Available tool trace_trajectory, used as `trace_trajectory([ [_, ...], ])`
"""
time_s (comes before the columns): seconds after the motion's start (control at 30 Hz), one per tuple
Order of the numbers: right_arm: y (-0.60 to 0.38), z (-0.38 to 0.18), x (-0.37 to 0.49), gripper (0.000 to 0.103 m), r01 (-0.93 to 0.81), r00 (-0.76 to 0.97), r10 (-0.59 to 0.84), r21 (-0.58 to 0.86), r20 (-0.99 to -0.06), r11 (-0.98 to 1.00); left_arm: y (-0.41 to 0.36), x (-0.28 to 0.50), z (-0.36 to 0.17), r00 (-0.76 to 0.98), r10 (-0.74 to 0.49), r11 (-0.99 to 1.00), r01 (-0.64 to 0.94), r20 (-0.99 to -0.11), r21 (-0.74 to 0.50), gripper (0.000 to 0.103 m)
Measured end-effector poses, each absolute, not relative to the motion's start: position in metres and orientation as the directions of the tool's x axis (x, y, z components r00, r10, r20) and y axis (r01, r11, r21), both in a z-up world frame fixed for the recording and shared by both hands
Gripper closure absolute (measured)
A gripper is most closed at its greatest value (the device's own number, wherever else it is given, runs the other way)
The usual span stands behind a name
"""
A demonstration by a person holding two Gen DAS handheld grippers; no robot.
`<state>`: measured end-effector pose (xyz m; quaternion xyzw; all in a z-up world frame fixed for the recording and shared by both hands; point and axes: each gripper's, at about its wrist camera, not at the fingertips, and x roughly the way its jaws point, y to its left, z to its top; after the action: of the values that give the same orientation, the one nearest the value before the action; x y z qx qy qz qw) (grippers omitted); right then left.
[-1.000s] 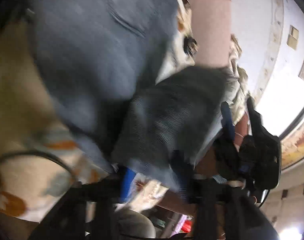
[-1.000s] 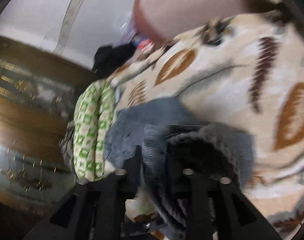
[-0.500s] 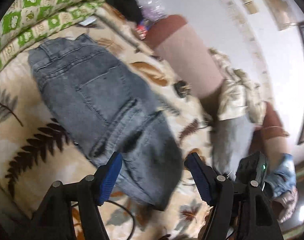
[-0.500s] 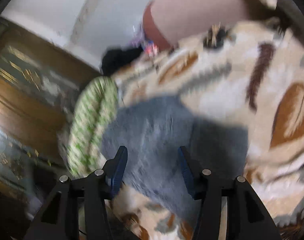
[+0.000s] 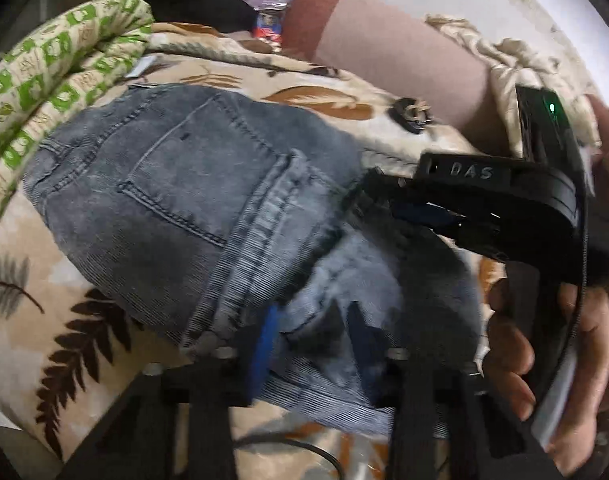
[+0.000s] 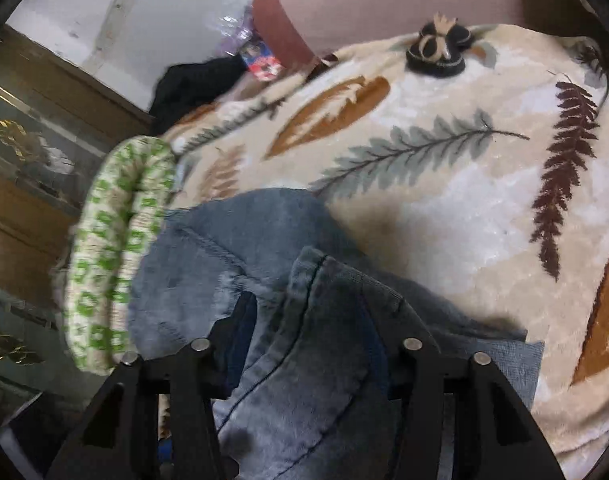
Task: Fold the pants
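Grey-blue jeans (image 5: pixel 176 200) lie folded on a cream leaf-print blanket (image 5: pixel 32 312), back pocket up. My left gripper (image 5: pixel 312 344) is open, its blue-padded fingers either side of a bunched fold at the jeans' near edge. The right gripper shows in the left wrist view (image 5: pixel 388 204), low over the jeans' right side. In the right wrist view the jeans (image 6: pixel 264 240) fill the lower middle and my right gripper (image 6: pixel 308 332) is open, with a denim fold lying between its fingers.
A rolled green-and-white quilt (image 5: pixel 52 80) lies along the left of the jeans. A pink bolster (image 5: pixel 384 48) lies at the back, with a small black object (image 6: pixel 436 50) in front of it. Black clothing (image 6: pixel 192 84) and a wooden cabinet (image 6: pixel 32 128) stand far left.
One second ago both grippers held denim up. Half a second ago both stood open above the laid-down jeans. Now both are lower, with denim folds between their open fingers.
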<state>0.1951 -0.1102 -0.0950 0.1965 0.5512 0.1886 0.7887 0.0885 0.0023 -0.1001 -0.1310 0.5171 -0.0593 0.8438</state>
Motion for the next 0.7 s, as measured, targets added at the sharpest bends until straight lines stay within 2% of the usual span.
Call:
trace_trajectory([
  [0.07,-0.103,-0.101,0.198,0.098,-0.097,0.301,0.503,0.498,-0.810,0.861,0.009,0.090,-0.104,0.466,-0.224,0.959,-0.052,-0.856,-0.279,0.087],
  [0.17,-0.098,-0.098,0.193,0.103,-0.120,0.310,0.492,0.480,-0.814,0.869,0.025,0.086,-0.097,0.483,-0.245,0.947,-0.066,-0.841,-0.314,0.090],
  [0.37,-0.092,-0.053,0.179,0.103,-0.224,0.401,0.575,0.533,-0.713,0.816,0.044,0.074,-0.073,0.565,-0.199,0.951,-0.088,-0.801,-0.298,0.091],
  [0.47,-0.087,-0.066,0.183,0.100,-0.222,0.355,0.607,0.567,-0.711,0.793,0.046,0.082,-0.088,0.487,-0.220,0.948,-0.096,-0.845,-0.303,0.087],
  [0.53,-0.090,-0.075,0.183,0.100,-0.181,0.319,0.636,0.614,-0.703,0.768,0.056,0.079,-0.086,0.480,-0.269,0.928,-0.104,-0.835,-0.359,0.087],
  [0.6,-0.091,-0.061,0.176,0.099,-0.205,0.344,0.657,0.629,-0.671,0.750,0.065,0.068,-0.070,0.523,-0.289,0.915,-0.098,-0.802,-0.393,0.084],
  [0.63,-0.091,-0.050,0.172,0.099,-0.227,0.361,0.660,0.625,-0.659,0.747,0.069,0.062,-0.062,0.545,-0.270,0.916,-0.107,-0.793,-0.386,0.078],
  [0.67,-0.090,-0.036,0.164,0.099,-0.250,0.385,0.659,0.614,-0.647,0.749,0.077,0.049,-0.050,0.580,-0.242,0.916,-0.128,-0.777,-0.381,0.060],
  [0.7,-0.089,-0.018,0.153,0.099,-0.277,0.418,0.657,0.601,-0.628,0.750,0.083,0.037,-0.041,0.600,-0.233,0.911,-0.142,-0.765,-0.388,0.049],
])
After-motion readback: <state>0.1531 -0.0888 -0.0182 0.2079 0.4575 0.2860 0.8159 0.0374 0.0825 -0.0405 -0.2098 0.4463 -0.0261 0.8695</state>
